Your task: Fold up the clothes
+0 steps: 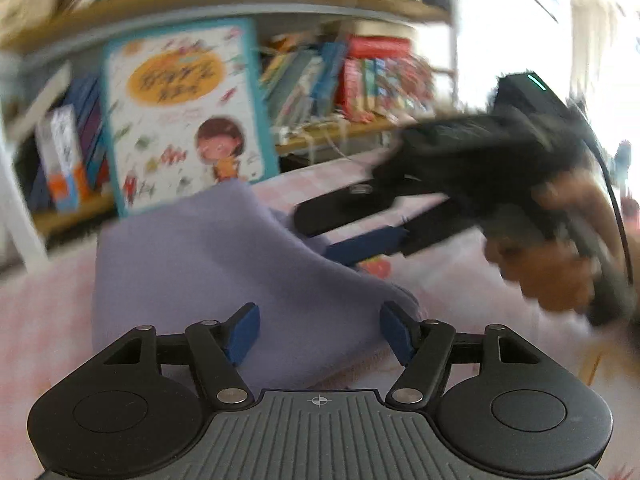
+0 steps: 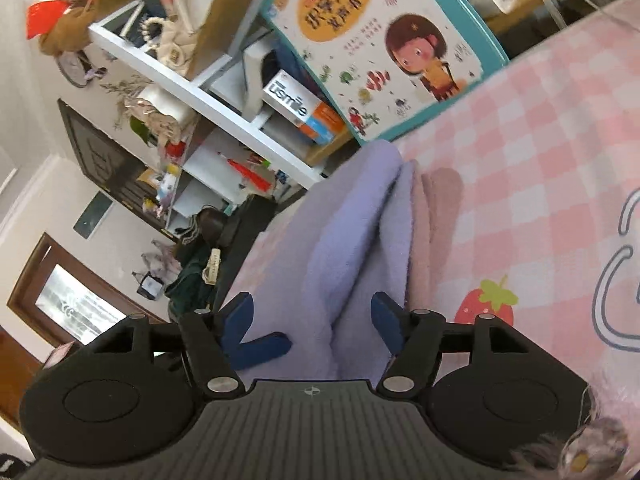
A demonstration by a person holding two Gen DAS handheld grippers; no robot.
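A lilac garment lies folded on the pink checked sheet, reaching up to the bookshelf. In the left wrist view my left gripper hovers over its near edge, jaws wide apart, nothing pinched. A hand brings my right gripper in from the right, its fingers spread at the garment's right edge. In the right wrist view the right gripper stands open, and a soft fold of the lilac garment runs between its blue pads without being pressed. A pinkish layer shows beside the fold.
A large picture book with a cartoon girl leans on the shelf just behind the garment. Rows of books fill the shelf. The sheet stretches to the right with a strawberry print. White shelving and clutter stand off the bed's edge.
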